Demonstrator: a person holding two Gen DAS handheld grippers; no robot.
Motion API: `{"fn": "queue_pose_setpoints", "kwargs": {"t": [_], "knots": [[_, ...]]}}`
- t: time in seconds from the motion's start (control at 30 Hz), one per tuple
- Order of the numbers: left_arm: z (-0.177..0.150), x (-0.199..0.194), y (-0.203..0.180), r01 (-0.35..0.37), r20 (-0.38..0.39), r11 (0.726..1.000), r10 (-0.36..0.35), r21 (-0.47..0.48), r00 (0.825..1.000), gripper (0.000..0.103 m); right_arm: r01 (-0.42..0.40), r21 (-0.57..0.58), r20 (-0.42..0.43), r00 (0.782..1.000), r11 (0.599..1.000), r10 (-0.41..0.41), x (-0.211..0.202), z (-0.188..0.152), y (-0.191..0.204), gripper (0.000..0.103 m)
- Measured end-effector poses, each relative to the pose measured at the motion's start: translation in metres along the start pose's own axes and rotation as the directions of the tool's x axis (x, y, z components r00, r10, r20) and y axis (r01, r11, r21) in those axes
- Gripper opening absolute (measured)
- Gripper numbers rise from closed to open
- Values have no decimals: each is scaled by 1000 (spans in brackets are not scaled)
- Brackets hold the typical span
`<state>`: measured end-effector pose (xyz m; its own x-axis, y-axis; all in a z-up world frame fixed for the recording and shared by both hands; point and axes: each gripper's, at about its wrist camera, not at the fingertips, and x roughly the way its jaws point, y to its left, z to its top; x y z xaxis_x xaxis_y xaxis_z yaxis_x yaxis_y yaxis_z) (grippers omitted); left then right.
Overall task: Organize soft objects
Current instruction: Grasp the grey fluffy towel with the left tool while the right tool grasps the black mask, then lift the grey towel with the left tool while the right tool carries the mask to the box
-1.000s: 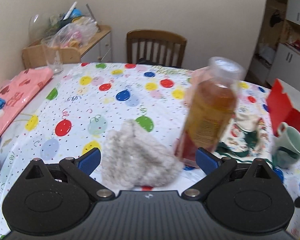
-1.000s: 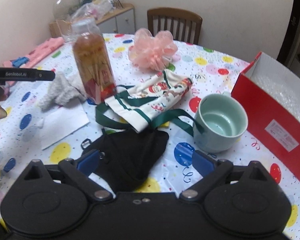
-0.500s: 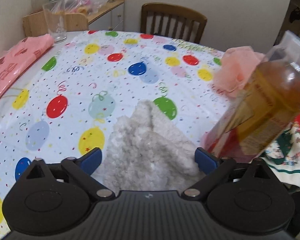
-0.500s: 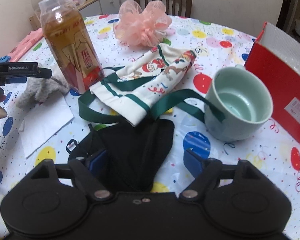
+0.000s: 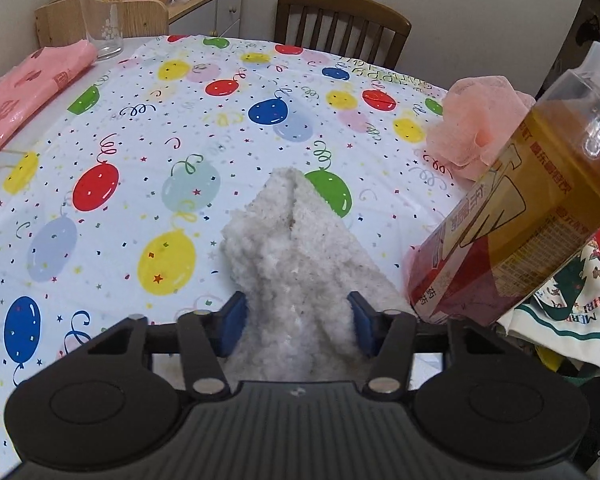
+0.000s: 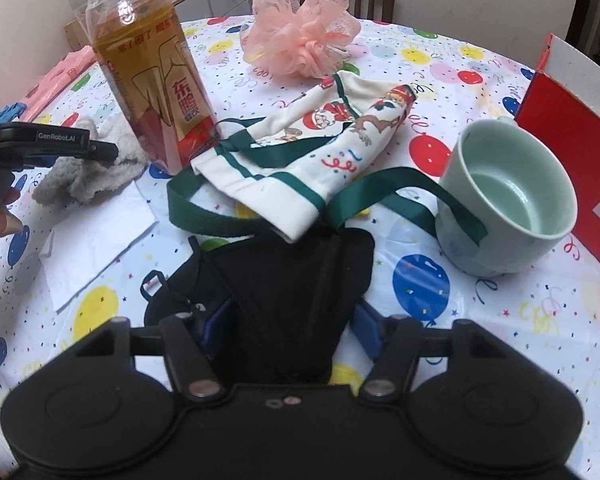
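- left gripper point(image 5: 296, 322): jaws have just been closing, blue pads now pressed into both flanks of the fluffy grey-white cloth point(image 5: 296, 264), which bunches up between them; cloth lies on the table point(image 5: 140, 152), not lifted.
- right gripper point(image 6: 288, 328): jaws have just been closing too, black fabric pouch point(image 6: 276, 284) between them; left pad buried in the fabric, right pad looks just clear of it, so not clamped yet, I think.
- Vs a second ago: both grippers came down from a hover with jaws wide; each soft item now sits inside them. Likely means two pickups starting at once; sorting itself not begun.
- Around: tea bottle point(image 6: 152, 92) stands just beside the fluffy cloth, looms tilted at the right edge of left view; could get knocked on lift.
- Christmas-print bag point(image 6: 320, 140) overlaps the pouch's far edge, one green strap reaches to the mint mug point(image 6: 508, 200); may drag.
- Pink mesh puff point(image 6: 300, 48) farther back, red box point(image 6: 572, 168) at right, white paper point(image 6: 96, 240) near pouch.
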<state>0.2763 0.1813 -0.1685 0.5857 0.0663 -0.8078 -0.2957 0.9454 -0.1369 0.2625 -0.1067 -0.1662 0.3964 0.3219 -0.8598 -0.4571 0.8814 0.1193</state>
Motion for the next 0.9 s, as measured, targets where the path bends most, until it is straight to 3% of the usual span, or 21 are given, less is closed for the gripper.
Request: {"fn": "queue_pose_setpoints", "kwargs": {"t": [0.23, 0.37, 0.63, 0.9], "knots": [[-3, -6, 0, 36, 10, 999, -36, -16, 999, 24, -4, -2, 11, 1000, 1000, 4, -3, -1, 2, 45], [-4, -13, -1, 48, 26, 999, -48, -7, 999, 18, -7, 3, 24, 1000, 1000, 7, -8, -2, 2, 38], [-5, -32, -3, 66, 58, 998, -66, -8, 996, 15, -14, 19, 76, 997, 1000, 12, -28, -4, -1, 19], [-6, -64, -11, 83, 106, 997, -83, -2, 991, 15, -28, 42, 137, 990, 999, 22, -59, -10, -10, 12]]}}
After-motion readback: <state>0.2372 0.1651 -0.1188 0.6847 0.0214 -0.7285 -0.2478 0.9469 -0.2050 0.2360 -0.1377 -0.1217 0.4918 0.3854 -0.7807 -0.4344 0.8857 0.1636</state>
